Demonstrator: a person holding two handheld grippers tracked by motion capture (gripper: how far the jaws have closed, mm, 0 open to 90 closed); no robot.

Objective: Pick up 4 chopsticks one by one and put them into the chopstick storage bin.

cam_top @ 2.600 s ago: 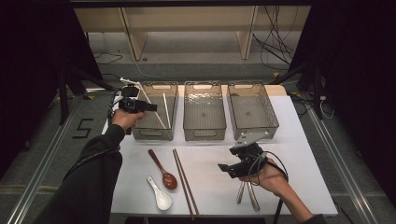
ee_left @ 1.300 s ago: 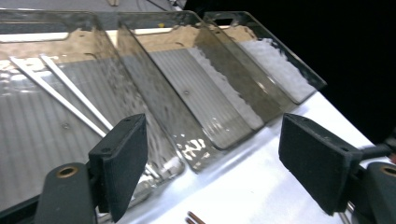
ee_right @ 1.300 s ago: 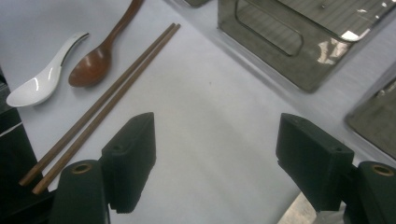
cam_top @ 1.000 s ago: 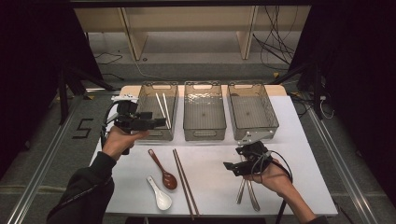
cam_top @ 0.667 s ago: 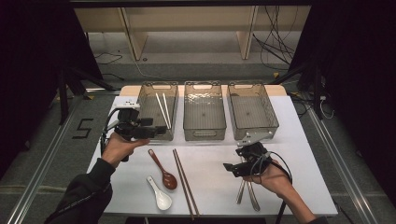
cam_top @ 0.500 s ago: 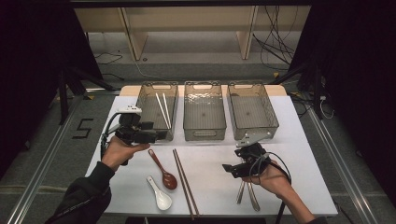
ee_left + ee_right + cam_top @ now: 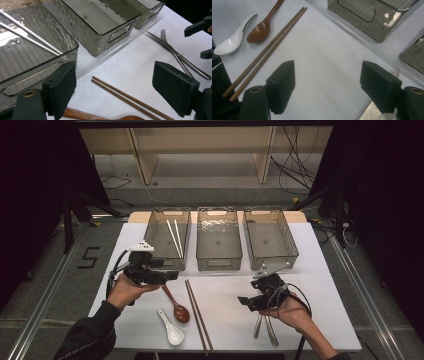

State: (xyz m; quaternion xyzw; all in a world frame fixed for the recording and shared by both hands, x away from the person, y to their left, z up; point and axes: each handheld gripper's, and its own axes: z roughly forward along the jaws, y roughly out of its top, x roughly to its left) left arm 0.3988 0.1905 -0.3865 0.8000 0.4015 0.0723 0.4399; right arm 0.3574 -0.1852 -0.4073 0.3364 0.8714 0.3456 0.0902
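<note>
**Both grippers empty above the cutlery**

Your left gripper [image 7: 167, 275] hangs with jaws spread wide and nothing between them, over the handle of the brown wooden spoon [image 7: 176, 306]. The white ceramic spoon [image 7: 170, 329] lies just at that spoon's 7 o'clock. The brown chopsticks [image 7: 199, 315] lie just to its 3 o'clock, running from 6 toward 12. Your right gripper [image 7: 248, 301] is likewise wide open and empty, beside the fork and knife [image 7: 265, 329]. Farther out, at 12 o'clock, three clear bins stand in a row; the left bin [image 7: 156, 242] holds the white chopsticks [image 7: 174, 237].
</note>
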